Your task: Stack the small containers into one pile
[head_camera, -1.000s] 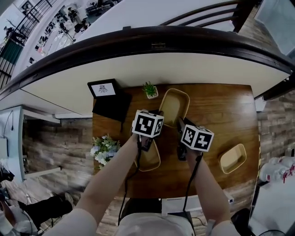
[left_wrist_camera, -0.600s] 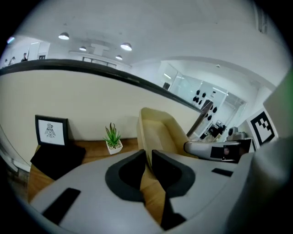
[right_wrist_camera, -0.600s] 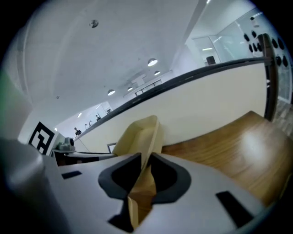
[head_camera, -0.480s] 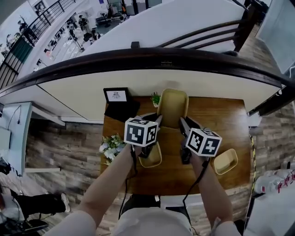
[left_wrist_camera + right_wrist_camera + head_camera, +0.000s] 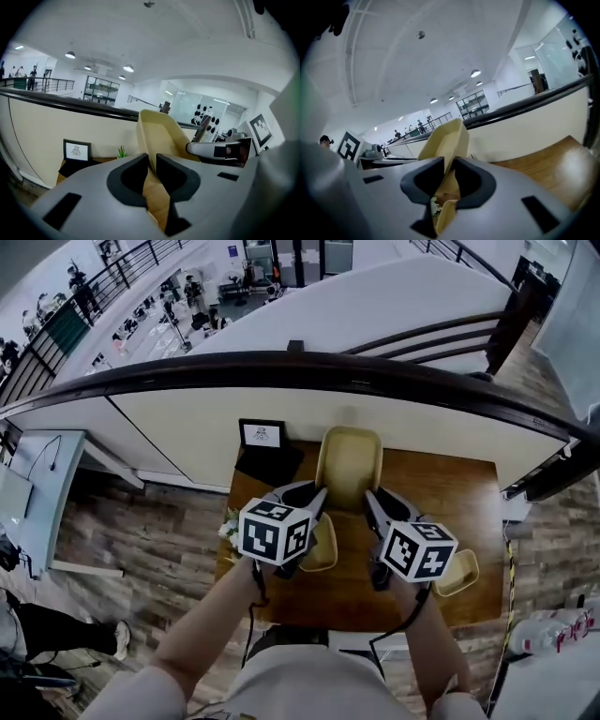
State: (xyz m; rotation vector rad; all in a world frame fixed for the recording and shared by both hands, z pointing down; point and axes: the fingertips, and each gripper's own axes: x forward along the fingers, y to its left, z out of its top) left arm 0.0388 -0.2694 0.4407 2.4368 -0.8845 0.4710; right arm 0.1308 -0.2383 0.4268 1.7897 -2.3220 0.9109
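Gripping: your left hand-held gripper (image 5: pixel 312 493) and right hand-held gripper (image 5: pixel 373 501) each pinch a wall of the big container (image 5: pixel 350 460) above the desk (image 5: pixel 469 493); the left jaws just eased wider, wall between them.
Done: no pile yet.
Left: near-left container (image 5: pixel 325 547) and near-right container (image 5: pixel 457 573) sit apart.

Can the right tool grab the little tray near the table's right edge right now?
Probably not yet. The right tool is shut on the rim of the big tan tray, so it is busy. The little tray lies uncovered, so nothing else looks in the way.
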